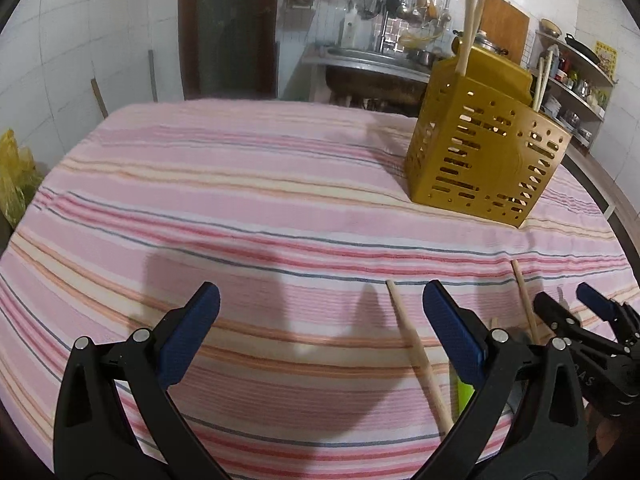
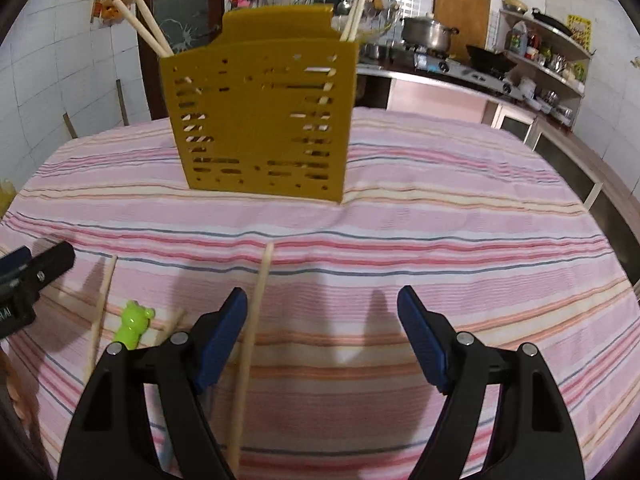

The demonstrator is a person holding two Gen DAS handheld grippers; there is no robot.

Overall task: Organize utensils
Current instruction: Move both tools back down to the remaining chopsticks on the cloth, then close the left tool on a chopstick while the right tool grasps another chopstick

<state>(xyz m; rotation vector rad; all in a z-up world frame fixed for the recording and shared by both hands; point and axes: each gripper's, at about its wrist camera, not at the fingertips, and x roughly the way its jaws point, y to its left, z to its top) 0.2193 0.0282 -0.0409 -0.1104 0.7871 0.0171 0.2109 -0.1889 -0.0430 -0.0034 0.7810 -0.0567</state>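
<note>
A gold slotted utensil holder [image 1: 484, 148] [image 2: 260, 120] stands on the striped tablecloth with chopsticks [image 2: 148, 28] upright in it. Loose wooden chopsticks lie on the cloth: one [image 1: 420, 356] just inside my left gripper's right finger, another [image 1: 526, 304] further right. In the right wrist view one chopstick [image 2: 252, 344] lies beside my right gripper's left finger, and another [image 2: 100, 312] is further left. A green frog-topped utensil [image 2: 134, 324] lies among them. My left gripper [image 1: 320, 304] and right gripper [image 2: 322, 308] are both open and empty, hovering low over the cloth.
The table [image 1: 240, 200] has a pink striped cloth. Behind it are a sink [image 1: 368, 60] with hanging utensils, a stove with a pot [image 2: 428, 34] and shelves [image 2: 548, 60]. A yellow bag [image 1: 12, 176] sits at the left.
</note>
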